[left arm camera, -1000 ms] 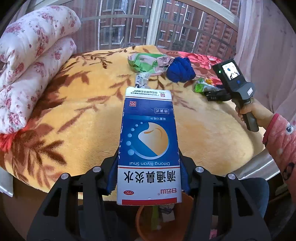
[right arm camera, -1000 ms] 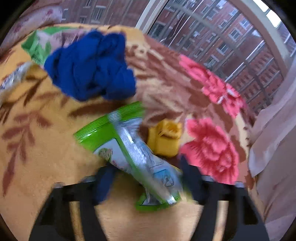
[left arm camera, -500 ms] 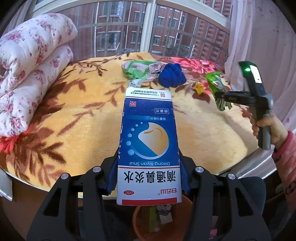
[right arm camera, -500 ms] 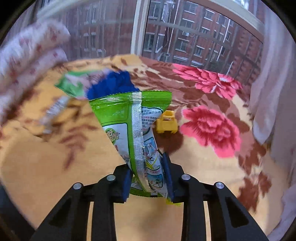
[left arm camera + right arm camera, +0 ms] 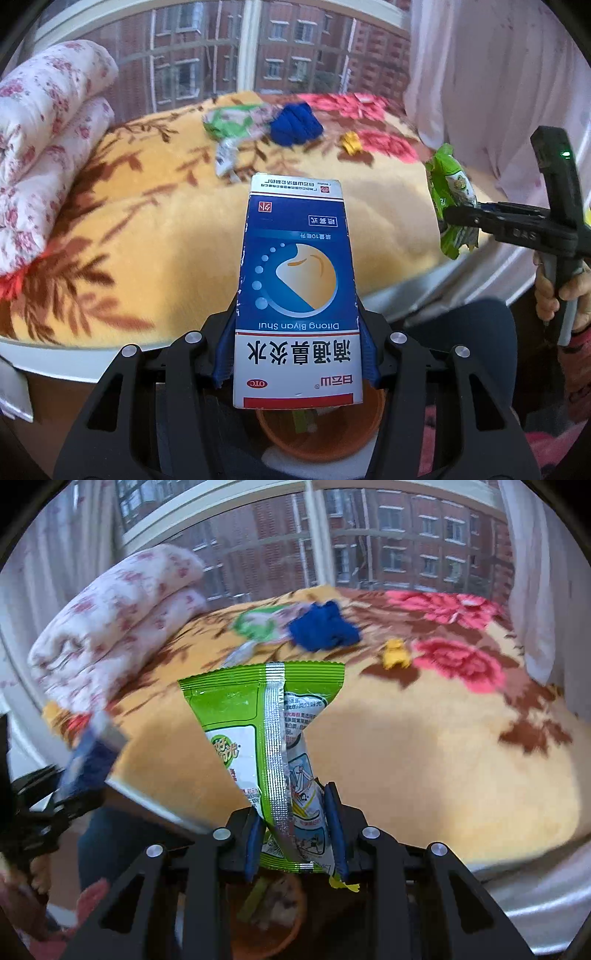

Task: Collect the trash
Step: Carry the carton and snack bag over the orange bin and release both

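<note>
The left tool [image 5: 297, 354] grips a blue box [image 5: 297, 291] between its closed pads, held upright above an orange bin [image 5: 321, 435] beside the bed [image 5: 166, 240]. To the right, the right tool [image 5: 295, 840] pinches a green wrapper [image 5: 266, 731] by its lower end, also over the bin [image 5: 266, 930]. More wrappers [image 5: 232, 125], a blue cloth [image 5: 295, 123] and a yellow scrap [image 5: 351, 142] lie on the bed, well apart from both tools.

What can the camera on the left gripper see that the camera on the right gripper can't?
Only the left wrist view shows the printed front of the blue-and-white medicine box clamped in the left gripper, plus the hand holding the other tool. Only the right wrist view shows the back seam of the green snack wrapper pinched in the right gripper. Both show the floral blanket, blue cloth, small yellow toy, rolled quilt and orange bin below.
</note>
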`<state>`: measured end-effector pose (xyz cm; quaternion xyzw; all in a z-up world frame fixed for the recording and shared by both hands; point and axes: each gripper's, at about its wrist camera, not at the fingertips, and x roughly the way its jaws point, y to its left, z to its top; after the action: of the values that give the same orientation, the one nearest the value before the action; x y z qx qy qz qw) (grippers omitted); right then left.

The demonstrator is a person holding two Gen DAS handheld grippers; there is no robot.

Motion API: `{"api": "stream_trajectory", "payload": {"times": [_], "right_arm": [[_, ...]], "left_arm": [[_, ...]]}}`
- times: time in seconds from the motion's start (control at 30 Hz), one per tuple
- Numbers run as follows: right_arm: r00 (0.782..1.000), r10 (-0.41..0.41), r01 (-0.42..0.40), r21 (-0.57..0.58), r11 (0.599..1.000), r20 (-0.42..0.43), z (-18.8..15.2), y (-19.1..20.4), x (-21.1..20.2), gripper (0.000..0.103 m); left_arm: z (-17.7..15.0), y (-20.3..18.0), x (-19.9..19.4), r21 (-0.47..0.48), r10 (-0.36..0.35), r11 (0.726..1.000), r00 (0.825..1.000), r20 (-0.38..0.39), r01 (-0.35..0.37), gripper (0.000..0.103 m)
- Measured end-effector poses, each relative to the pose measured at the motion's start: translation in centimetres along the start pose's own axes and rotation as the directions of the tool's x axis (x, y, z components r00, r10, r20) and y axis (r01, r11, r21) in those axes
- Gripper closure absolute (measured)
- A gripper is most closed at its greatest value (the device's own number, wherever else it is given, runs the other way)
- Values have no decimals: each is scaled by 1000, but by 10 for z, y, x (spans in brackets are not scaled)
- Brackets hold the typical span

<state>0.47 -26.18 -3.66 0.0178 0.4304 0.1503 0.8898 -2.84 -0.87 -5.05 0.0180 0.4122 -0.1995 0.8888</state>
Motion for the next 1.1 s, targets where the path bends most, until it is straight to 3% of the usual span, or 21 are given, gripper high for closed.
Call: {"api": "stream_trajectory", "payload": {"times": [0.2,0.4,0.53,0.93,1.1], "right_arm": [[993,85,-85,-6,996,-84,-45,26,5,72],[977,113,-111,21,994,-182,-78,37,29,72],[962,115,-111,32,993,-248,-95,40,50,72],[897,168,-136,105,985,-409,-131,45,106,72],[884,171,-139,104,985,-436,-138,49,117,71]], "left_arm": [[-37,-12,17,52,-56,997,991,-121,62,52],[-72,-9,58,7,-103,994,956,-273,109,52],[-87,-10,80,10,-93,995,937,-336,102,52],[-118,-13,121,-12,-75,997,882,-466,78,52],[-121,-10,126,-18,-66,998,868,-491,66,52]]}}
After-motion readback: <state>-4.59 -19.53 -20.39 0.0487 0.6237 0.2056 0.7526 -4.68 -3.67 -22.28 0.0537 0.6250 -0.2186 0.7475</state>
